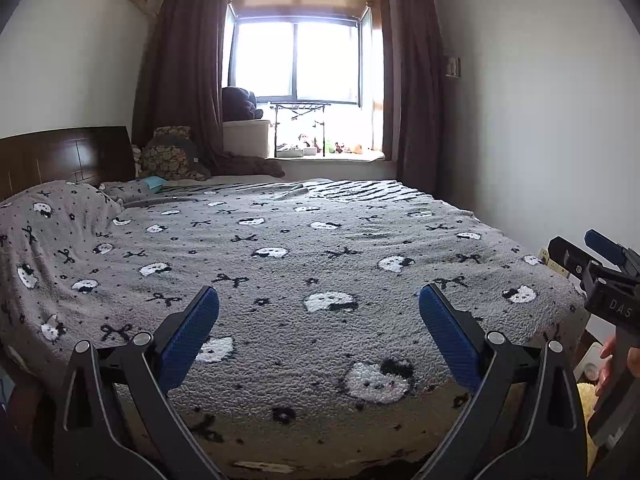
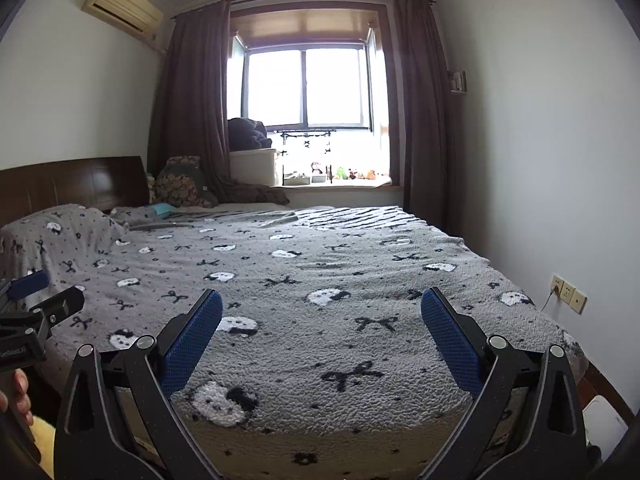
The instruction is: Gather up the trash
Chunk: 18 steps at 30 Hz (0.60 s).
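My left gripper [image 1: 319, 308] is open and empty, held above the near edge of a bed with a grey blanket [image 1: 300, 248] patterned with white cats and black bows. My right gripper [image 2: 321, 312] is open and empty over the same blanket [image 2: 320, 264]. The right gripper also shows at the right edge of the left wrist view [image 1: 588, 252], and the left gripper at the left edge of the right wrist view [image 2: 36, 292]. A small light-blue item [image 1: 154, 182] lies near the pillows; I cannot tell what it is. No clear trash shows.
A dark wooden headboard [image 1: 64, 156] stands at the left. Patterned cushions [image 1: 172, 156] sit at the bed's far corner. A window sill [image 1: 332, 154] holds a white box and small toys. A white wall [image 2: 540, 160] with sockets [image 2: 568, 294] runs along the right.
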{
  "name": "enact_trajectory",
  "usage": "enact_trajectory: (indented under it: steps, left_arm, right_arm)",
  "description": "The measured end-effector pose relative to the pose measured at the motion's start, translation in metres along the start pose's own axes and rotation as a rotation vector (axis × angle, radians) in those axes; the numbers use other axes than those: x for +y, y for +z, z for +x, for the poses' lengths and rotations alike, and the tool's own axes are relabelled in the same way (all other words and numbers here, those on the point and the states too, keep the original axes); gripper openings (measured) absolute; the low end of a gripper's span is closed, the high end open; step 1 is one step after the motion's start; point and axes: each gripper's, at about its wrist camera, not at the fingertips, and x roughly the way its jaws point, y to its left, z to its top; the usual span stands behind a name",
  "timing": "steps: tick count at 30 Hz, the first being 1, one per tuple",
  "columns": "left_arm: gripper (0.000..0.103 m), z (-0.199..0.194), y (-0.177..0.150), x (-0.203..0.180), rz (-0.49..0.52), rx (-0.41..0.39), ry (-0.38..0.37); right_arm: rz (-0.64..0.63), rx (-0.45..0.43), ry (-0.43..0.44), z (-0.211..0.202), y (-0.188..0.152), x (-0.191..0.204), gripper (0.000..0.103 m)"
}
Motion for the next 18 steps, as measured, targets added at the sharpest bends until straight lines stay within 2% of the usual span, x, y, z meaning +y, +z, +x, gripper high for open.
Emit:
enact_trajectory:
  steps: [18]
  left_arm:
    - [0.095,-0.0019,0.0016,0.0013,-0.006,-0.003,-0.019]
  right_arm:
    - [0.000,-0.011,0.013,-0.0007,0.0003,0.0049,0.100]
